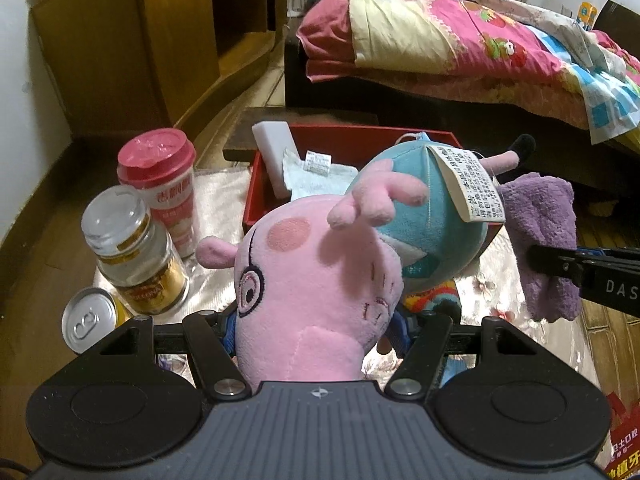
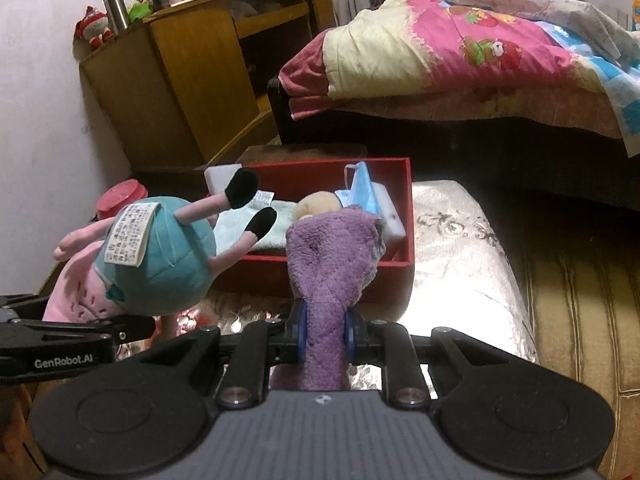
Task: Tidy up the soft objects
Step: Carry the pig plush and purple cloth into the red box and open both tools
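The left gripper (image 1: 316,320) has its jaws clamped on the head of a pink pig plush toy (image 1: 320,276), holding it up with its teal dress and black-shoed legs pointing away toward the red box (image 1: 256,184). A white care label hangs from the dress. The right gripper (image 2: 325,336) has its jaws pressed tight on a purple fleece cloth (image 2: 332,264), which stands up from between them and leans toward the box's near wall.

The red box sits on the bench (image 2: 460,240), which is draped in a shiny silver floral cover. Inside it lie a pale blue towel (image 1: 320,176), a white foam block (image 1: 274,156), a blue face mask (image 2: 362,188) and a small tan plush (image 2: 316,204).

To the left of the box stand a pink-lidded drink cup (image 1: 160,184), a glass jar (image 1: 132,252) with a gold label and a silver-topped can (image 1: 90,318), close together.

Beyond the bench there is a bed with a pink cartoon quilt (image 1: 460,44), and a wooden cabinet (image 2: 192,84) stands against the wall.
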Tool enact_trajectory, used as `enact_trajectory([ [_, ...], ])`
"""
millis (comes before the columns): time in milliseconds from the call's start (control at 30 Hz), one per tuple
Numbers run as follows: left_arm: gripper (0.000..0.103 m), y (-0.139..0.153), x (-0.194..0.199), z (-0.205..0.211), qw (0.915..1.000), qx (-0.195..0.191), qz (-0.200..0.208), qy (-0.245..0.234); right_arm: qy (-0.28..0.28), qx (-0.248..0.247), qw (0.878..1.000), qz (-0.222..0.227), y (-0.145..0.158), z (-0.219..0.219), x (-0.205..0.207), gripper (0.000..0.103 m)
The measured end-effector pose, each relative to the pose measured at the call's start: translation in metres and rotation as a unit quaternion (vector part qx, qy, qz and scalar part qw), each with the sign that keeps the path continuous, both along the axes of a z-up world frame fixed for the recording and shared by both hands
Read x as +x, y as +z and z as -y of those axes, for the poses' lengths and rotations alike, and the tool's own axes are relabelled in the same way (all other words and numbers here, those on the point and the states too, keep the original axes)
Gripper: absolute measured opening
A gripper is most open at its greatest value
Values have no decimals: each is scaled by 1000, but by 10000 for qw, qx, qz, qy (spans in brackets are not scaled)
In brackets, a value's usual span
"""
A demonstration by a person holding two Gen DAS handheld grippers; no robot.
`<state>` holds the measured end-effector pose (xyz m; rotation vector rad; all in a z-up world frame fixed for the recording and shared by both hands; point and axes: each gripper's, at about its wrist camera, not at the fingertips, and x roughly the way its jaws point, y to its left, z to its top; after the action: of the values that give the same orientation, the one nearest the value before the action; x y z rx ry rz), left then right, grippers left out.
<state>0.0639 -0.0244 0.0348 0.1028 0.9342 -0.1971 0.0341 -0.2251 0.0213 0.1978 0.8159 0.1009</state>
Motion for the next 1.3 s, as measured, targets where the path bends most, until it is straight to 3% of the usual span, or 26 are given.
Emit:
enact_trajectory([
  [667, 66, 9, 41, 2, 9993, -94, 256, 238, -366, 91, 9985, 393, 16, 6, 43, 0],
  [900, 66, 5, 68, 13, 9991, -174, 314, 235, -507, 147, 9982, 291, 6, 12, 79, 0],
  [1300, 66, -26, 132, 25, 9993, -45, 74, 352, -573, 177, 9981, 119, -23, 14, 135, 0],
])
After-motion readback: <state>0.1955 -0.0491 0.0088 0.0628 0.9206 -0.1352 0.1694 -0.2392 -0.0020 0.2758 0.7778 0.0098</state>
